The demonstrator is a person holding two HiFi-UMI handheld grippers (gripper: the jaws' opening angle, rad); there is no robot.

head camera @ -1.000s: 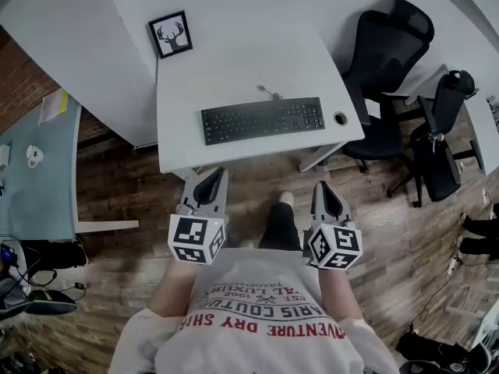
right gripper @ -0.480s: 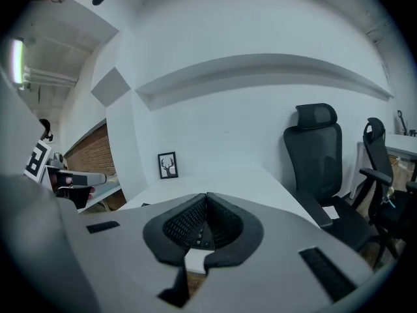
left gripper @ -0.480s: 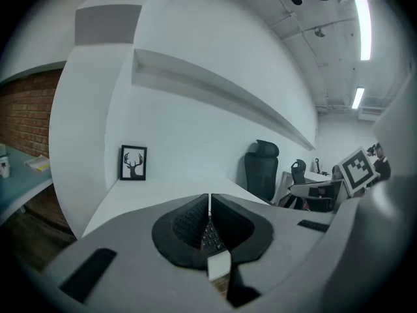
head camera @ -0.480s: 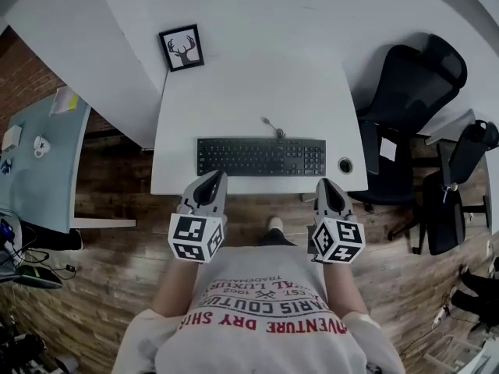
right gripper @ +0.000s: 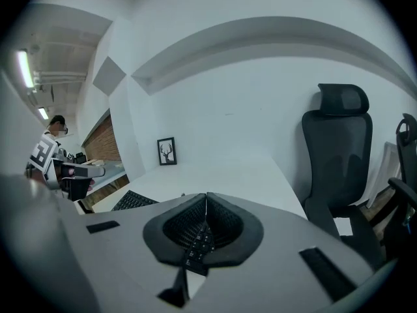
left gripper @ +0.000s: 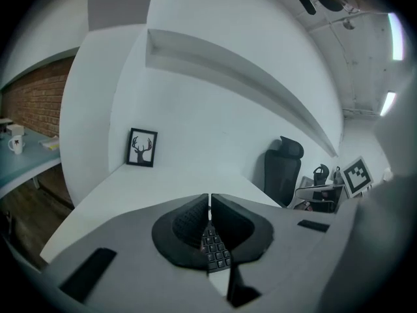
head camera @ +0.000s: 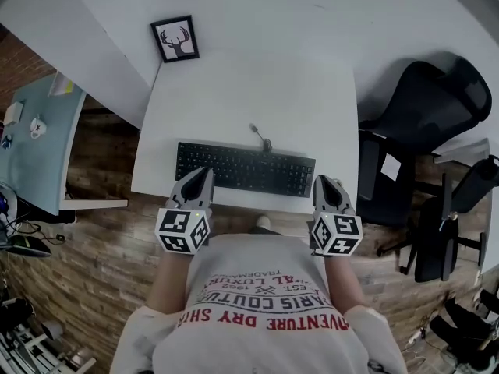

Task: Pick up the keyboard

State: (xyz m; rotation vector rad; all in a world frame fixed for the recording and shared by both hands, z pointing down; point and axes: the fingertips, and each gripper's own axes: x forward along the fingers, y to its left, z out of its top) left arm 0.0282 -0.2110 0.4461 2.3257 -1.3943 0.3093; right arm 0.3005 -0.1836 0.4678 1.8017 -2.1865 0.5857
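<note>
One framed deer picture stands far ahead of the left gripper. Two black chairs stand at the right of the right gripper. One keyboard, black and flat with a thin cable, lies on the white desk just ahead of both grippers and between them. Each gripper has its jaws pressed together.

Keyboard along desk's near edge, framed picture at far left corner, chair right of desk.
</note>
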